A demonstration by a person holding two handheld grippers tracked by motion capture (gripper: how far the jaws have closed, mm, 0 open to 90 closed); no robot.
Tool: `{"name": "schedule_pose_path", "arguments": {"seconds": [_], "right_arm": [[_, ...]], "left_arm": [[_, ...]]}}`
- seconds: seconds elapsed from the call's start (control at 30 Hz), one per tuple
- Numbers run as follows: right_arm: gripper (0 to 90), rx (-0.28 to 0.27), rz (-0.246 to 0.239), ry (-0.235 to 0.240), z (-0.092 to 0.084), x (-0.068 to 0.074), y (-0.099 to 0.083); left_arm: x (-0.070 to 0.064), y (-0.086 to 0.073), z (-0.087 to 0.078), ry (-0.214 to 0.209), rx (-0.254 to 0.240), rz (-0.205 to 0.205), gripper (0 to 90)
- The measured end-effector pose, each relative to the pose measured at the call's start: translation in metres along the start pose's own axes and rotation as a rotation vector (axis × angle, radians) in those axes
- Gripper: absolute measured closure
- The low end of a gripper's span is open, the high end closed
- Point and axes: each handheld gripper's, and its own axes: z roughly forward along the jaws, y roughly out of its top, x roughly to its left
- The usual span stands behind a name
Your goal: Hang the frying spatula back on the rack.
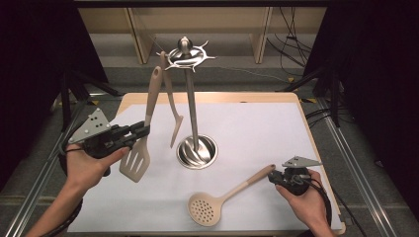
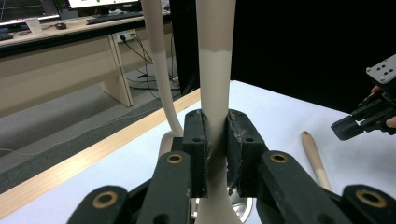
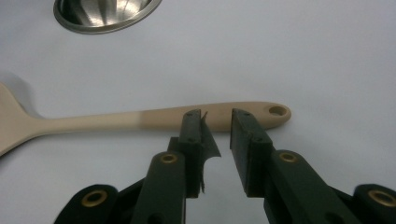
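My left gripper (image 1: 143, 131) is shut on the handle of a beige slotted spatula (image 1: 136, 160) and holds it upright, blade down, above the white mat. The handle's top reaches toward the hook crown (image 1: 185, 55) of a steel utensil stand (image 1: 197, 150). In the left gripper view the pads (image 2: 201, 140) press both sides of the spatula handle (image 2: 215, 93). A beige skimmer spoon (image 1: 205, 208) lies flat near the front. My right gripper (image 1: 273, 178) stands open at its handle end. In the right gripper view the skimmer handle (image 3: 163, 119) lies crosswise just beyond the gripper (image 3: 218, 126).
Another beige utensil (image 1: 173, 108) hangs from the crown beside the pole; its handle (image 2: 159, 70) curves behind the held spatula. The stand's round steel base (image 3: 105, 14) sits mid-mat. The wooden table edge (image 1: 316, 143) runs along the right, with black tripod legs and cables beyond.
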Motion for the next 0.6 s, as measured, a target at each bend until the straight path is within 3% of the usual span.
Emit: {"name": "schedule_pose_path", "arguments": {"seconds": [0.03, 0.17, 0.23, 0.27, 0.53, 0.57, 0.6], "right_arm": [[74.7, -0.009, -0.033, 0.006, 0.0007, -0.0022, 0.0005], [74.7, -0.006, -0.038, 0.004, 0.0006, -0.0026, 0.0004], [74.8, -0.006, -0.037, 0.007, 0.0005, -0.0025, 0.0003], [74.8, 0.020, 0.013, -0.004, -0.0017, 0.0014, -0.0001], [74.8, 0.029, 0.031, 0.002, -0.0014, 0.0025, -0.0001], [74.8, 0.002, -0.001, 0.005, -0.0001, 0.0005, 0.0003], [74.8, 0.002, -0.001, 0.005, -0.0001, 0.0005, 0.0003]], "left_arm": [[0.0000, 0.0002, 0.0006, 0.000, 0.000, 0.000, 78.3], [0.0002, 0.0011, 0.0024, -0.003, 0.004, 0.000, 78.3], [0.0002, 0.0015, 0.0033, -0.011, 0.003, 0.000, 78.3], [-0.0002, 0.0020, 0.0028, -0.003, 0.008, 0.007, 78.3], [-0.0024, 0.0040, 0.0056, -0.008, 0.009, 0.003, 78.3], [-0.0019, 0.0043, 0.0065, -0.008, 0.011, 0.002, 78.3], [-0.0016, 0.0044, 0.0076, -0.006, 0.013, 0.002, 78.3]]}}
